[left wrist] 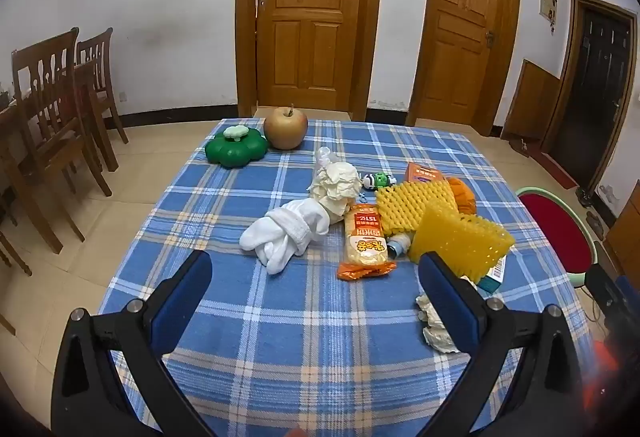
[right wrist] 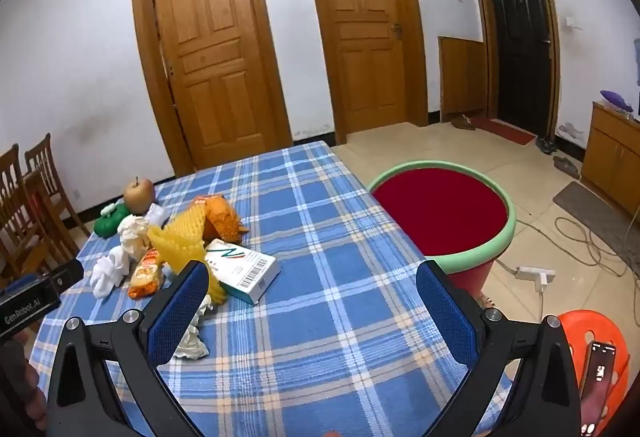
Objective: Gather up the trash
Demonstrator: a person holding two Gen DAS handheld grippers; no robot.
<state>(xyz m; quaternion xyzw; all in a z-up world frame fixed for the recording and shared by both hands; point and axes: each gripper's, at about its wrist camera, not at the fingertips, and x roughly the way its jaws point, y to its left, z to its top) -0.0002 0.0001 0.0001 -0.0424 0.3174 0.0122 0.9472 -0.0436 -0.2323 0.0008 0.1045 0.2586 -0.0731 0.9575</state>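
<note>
We see both tongs spread wide and empty above the plaid tablecloth (left wrist: 320, 337): left gripper (left wrist: 316, 277), right gripper (right wrist: 312, 285). Trash pile sits mid-table: yellow foam net (left wrist: 460, 241), snack wrapper (left wrist: 365, 241). Crumpled tissue (left wrist: 436, 329) is half hidden behind the left gripper's right finger; white box (right wrist: 244, 269) is partly covered.

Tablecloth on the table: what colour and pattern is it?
The tablecloth is blue plaid with white and pale orange stripes; the left wrist view shows it best.
</note>
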